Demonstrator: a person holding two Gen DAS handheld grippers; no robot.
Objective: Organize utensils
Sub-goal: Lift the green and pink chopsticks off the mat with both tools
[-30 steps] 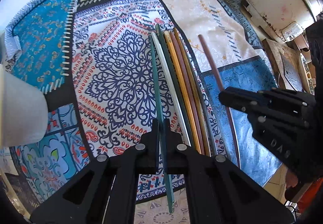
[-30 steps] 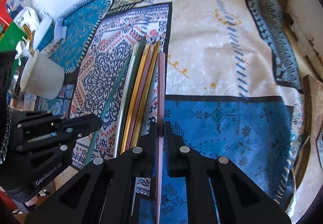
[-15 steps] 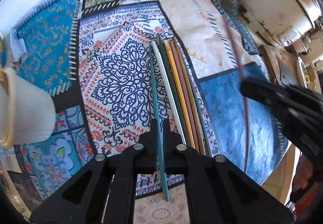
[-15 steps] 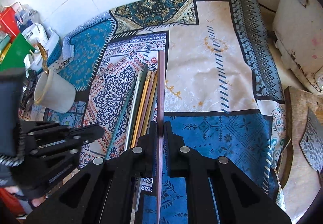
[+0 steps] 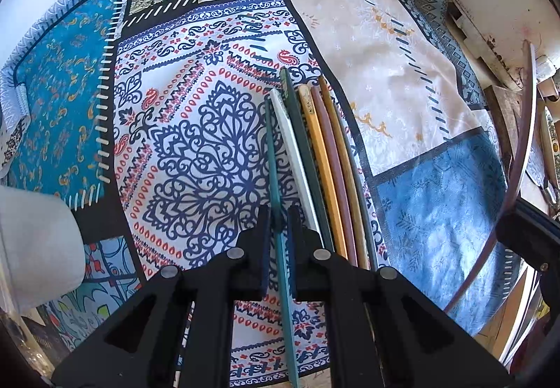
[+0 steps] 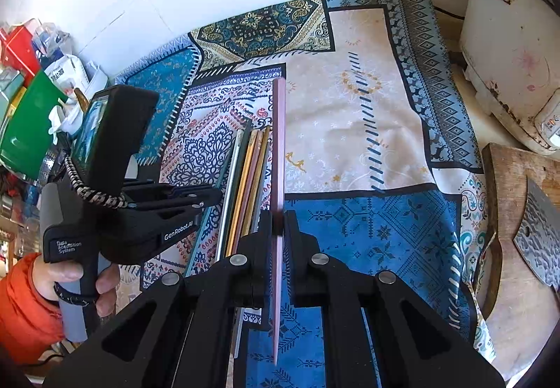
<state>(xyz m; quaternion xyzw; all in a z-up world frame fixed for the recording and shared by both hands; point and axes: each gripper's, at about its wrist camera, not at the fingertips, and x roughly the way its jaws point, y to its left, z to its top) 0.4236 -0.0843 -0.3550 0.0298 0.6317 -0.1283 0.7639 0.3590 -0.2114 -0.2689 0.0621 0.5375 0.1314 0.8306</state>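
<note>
Left wrist view shows the left gripper (image 5: 279,218) narrowed on a teal chopstick (image 5: 276,185) that runs toward twelve o'clock over the patterned cloth (image 5: 196,157) on the bench. Just beside it, toward one o'clock, lies a row of chopsticks (image 5: 325,164): white, dark green, yellow, reddish-brown, tan, grey. At three o'clock the right gripper holds a maroon chopstick (image 5: 525,143) above the blue patch; at nine o'clock sits a white cup (image 5: 38,241).

Right wrist view shows the right gripper (image 6: 278,223) clamped on that maroon chopstick (image 6: 279,150), which points toward twelve o'clock and is lifted clear of the row (image 6: 246,185). Only here does writing show: "GenRobot.AI" and "Data Acquisition System" on the left gripper's (image 6: 210,193) body at nine o'clock, its handle gripped by a hand (image 6: 70,279) with an orange sleeve (image 6: 24,311). At three o'clock lies a wooden board (image 6: 507,220).
</note>
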